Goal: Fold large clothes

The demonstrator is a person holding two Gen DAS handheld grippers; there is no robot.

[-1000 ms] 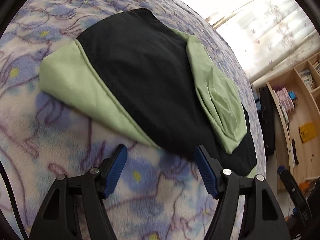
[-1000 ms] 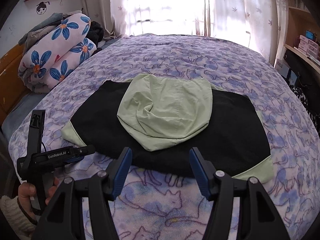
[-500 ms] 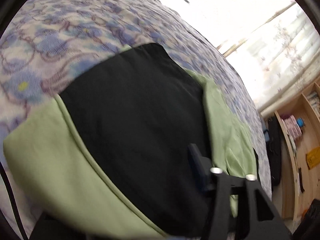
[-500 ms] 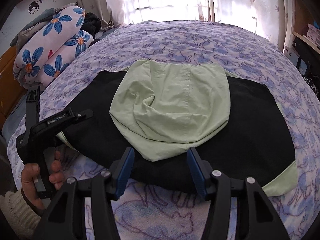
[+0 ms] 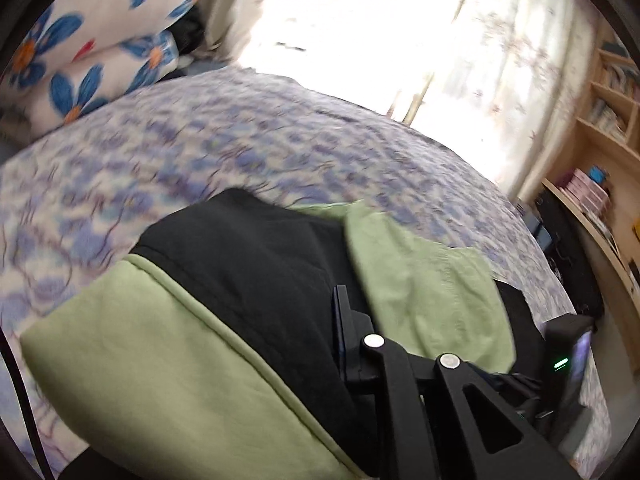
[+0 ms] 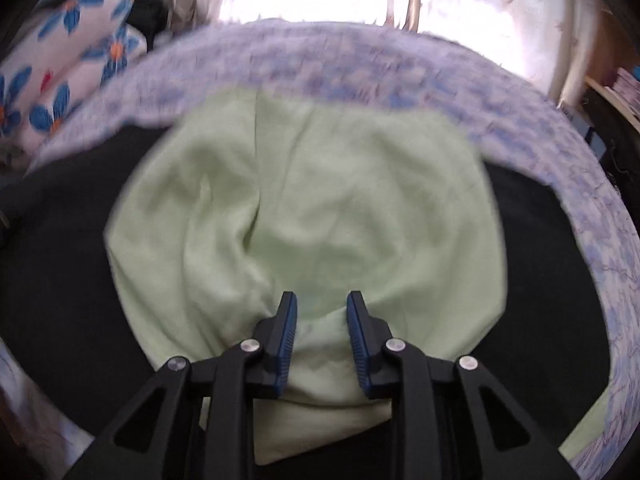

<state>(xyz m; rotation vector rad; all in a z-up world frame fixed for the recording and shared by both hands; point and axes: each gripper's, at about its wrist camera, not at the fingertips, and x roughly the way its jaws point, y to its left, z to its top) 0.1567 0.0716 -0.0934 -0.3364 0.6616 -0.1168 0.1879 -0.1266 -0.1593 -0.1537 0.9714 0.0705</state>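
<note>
Garment (image 5: 256, 280): matt black cloth with a pale green hood (image 6: 320, 208) of thin, smooth, softly creased cloth. Bedspread (image 5: 280, 148): fuzzy printed fleece, matt. Pillows (image 5: 92, 44): smooth floral cloth. Gripper frames: matt black plastic with bright metal rivets; finger pads (image 6: 289, 332) blue, ribbed. Shelving (image 5: 608, 132): pale wood, low sheen.

One camera sits on the left gripper (image 5: 340, 332) and looks down across the bed (image 5: 280, 152) toward the window (image 5: 340, 20), very near the black and green top (image 5: 260, 264). The other camera sits on the right gripper (image 6: 322, 332) and looks more steeply down, close over the green hood (image 6: 312, 200). Both views share the top, the bed, the flower pillows (image 5: 92, 48) and the window.
</note>
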